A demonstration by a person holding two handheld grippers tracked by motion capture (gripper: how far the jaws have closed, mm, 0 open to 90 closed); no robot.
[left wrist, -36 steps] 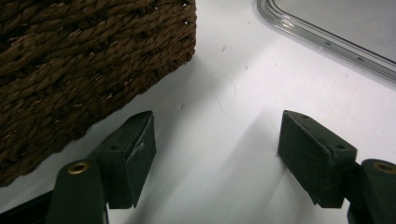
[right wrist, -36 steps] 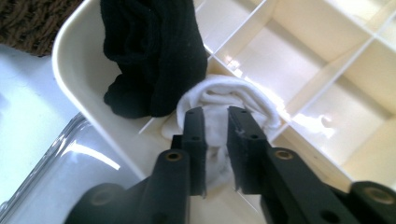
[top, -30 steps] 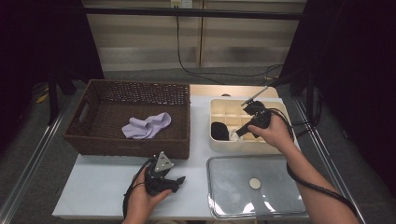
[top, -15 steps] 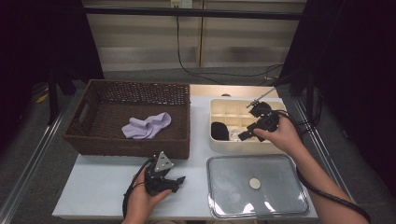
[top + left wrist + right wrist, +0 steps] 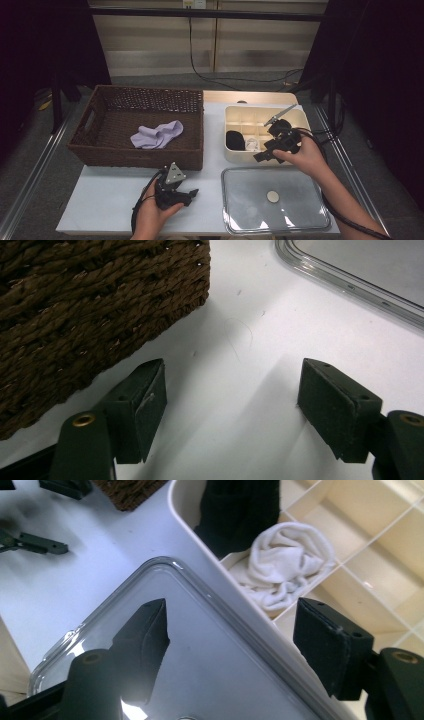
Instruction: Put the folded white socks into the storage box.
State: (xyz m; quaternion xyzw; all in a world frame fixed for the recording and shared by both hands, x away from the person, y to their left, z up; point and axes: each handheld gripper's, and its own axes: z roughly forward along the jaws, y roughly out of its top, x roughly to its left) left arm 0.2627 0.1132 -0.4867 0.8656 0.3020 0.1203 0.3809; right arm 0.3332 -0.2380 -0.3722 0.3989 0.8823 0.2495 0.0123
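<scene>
Left gripper [image 5: 191,192]: nearest the viewer, in the person's left hand [image 5: 155,212], low over the white table [image 5: 100,200] just in front of the wicker basket. In the left gripper view its 2 black jaws stand wide apart with bare tabletop between them, released and holding nothing.

Clear lid [image 5: 275,200]: lies flat on the table at the near right, a small round knob at its centre. One of its rounded corners shows under the right gripper's jaws in the right gripper view [image 5: 165,575].

Right gripper [image 5: 261,156]: in the person's right hand [image 5: 302,157], above the near wall of the cream box and the far edge of the lid. Its jaws have just been opening and stand apart, released, with nothing between them.

White sock [image 5: 285,562]: bunched in a near compartment of the cream divided box [image 5: 300,116], clear of the right gripper's jaws. In the high view it sits just right of the black sock [image 5: 252,144].

Black sock [image 5: 240,510]: balled in the neighbouring compartment, at the box's near left corner [image 5: 235,140].

Wicker basket [image 5: 90,150]: dark brown, on the far left of the table, beside the cream box.

Lilac sock [image 5: 157,135]: lies crumpled, flat on the basket floor.
</scene>
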